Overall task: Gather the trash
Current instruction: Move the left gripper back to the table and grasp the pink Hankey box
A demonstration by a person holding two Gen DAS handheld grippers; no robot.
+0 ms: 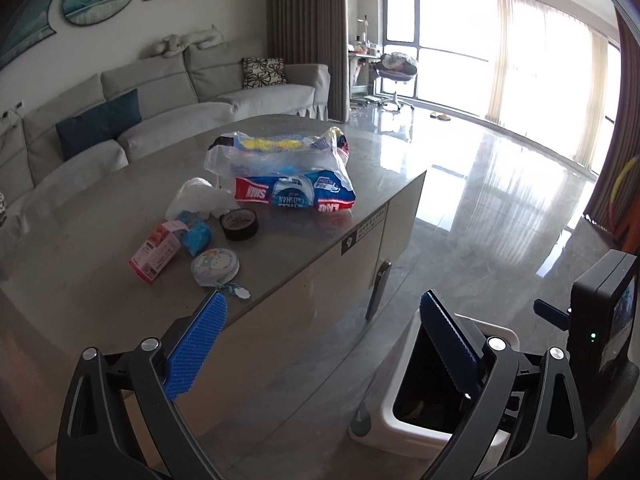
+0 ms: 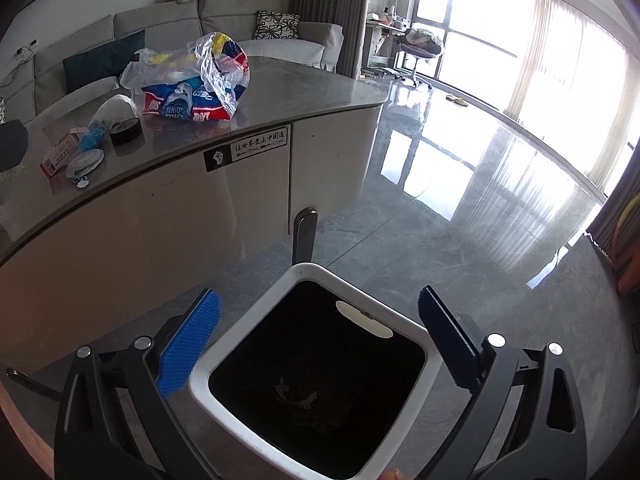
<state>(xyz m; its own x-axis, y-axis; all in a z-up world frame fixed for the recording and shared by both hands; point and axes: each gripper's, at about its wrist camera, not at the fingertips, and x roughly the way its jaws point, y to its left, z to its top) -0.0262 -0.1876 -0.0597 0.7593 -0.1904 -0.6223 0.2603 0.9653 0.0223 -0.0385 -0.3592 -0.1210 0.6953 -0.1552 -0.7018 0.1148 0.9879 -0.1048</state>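
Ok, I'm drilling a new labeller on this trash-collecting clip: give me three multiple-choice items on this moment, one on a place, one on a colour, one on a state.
1. Where is the white bin?
A. on the floor beside the counter
B. on the counter
C. on the sofa

2. What colour is the tape roll?
A. yellow
B. black
C. white

3. How are the right gripper's jaws?
A. shut on a bag
B. shut, empty
C. open, empty

Key:
1 A: it stands on the tiles below the counter's edge.
2 B: the ring is dark throughout.
3 C: the pads stand wide apart over the bin with nothing between them.
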